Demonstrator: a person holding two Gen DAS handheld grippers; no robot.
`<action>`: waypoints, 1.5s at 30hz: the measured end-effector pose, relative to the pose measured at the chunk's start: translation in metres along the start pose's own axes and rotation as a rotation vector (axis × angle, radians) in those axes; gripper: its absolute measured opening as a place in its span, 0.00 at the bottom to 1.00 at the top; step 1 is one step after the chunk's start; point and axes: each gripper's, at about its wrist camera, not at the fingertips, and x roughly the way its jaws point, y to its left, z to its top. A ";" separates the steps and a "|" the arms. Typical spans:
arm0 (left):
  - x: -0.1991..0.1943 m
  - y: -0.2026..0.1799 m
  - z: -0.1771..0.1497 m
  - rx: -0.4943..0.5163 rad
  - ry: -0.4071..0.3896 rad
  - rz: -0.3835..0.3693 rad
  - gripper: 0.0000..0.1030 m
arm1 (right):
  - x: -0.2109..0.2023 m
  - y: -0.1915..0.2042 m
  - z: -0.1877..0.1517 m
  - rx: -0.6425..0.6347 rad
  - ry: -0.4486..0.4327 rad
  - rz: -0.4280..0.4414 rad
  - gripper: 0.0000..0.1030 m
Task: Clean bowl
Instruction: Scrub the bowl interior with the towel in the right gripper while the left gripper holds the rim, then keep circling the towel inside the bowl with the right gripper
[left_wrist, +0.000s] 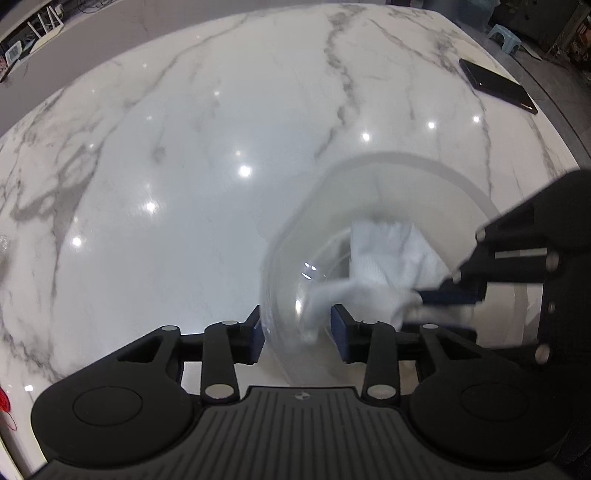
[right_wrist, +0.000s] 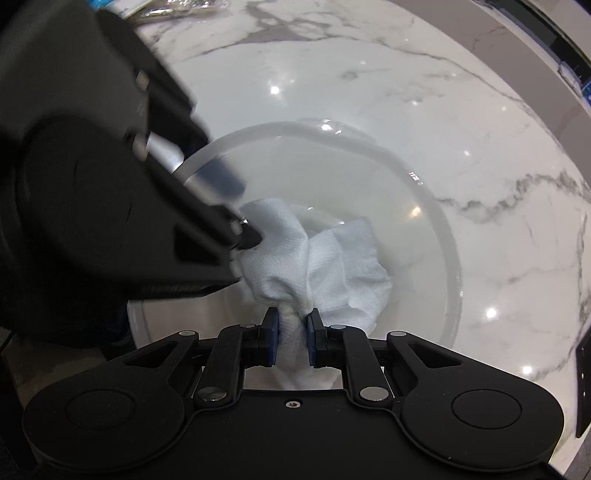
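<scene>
A clear glass bowl (left_wrist: 369, 177) (right_wrist: 436, 221) sits on the white marble table. My left gripper (left_wrist: 297, 325) straddles the bowl's near rim, one finger outside and one inside, with a visible gap to the inner pad; it also shows in the right wrist view (right_wrist: 207, 192). My right gripper (right_wrist: 292, 326) is shut on a bunched white cloth (right_wrist: 332, 266) and holds it inside the bowl. In the left wrist view the cloth (left_wrist: 384, 266) lies in the bowl under the right gripper (left_wrist: 432, 306). The frames are motion-blurred.
A black phone (left_wrist: 496, 85) lies at the table's far right edge. The marble table (left_wrist: 184, 166) stretches wide to the left of the bowl. A crinkled plastic wrapper (right_wrist: 173, 9) lies at the far edge. A blue stool (left_wrist: 504, 35) stands beyond the table.
</scene>
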 end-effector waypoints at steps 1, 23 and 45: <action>-0.001 0.001 0.001 -0.003 -0.004 -0.006 0.35 | 0.001 0.000 0.000 -0.001 0.001 0.003 0.12; 0.008 0.017 0.014 -0.048 -0.009 -0.007 0.07 | 0.002 -0.020 0.013 0.045 -0.037 0.112 0.12; 0.008 0.016 0.011 -0.039 -0.003 0.015 0.08 | 0.015 -0.079 0.013 0.143 0.060 0.086 0.12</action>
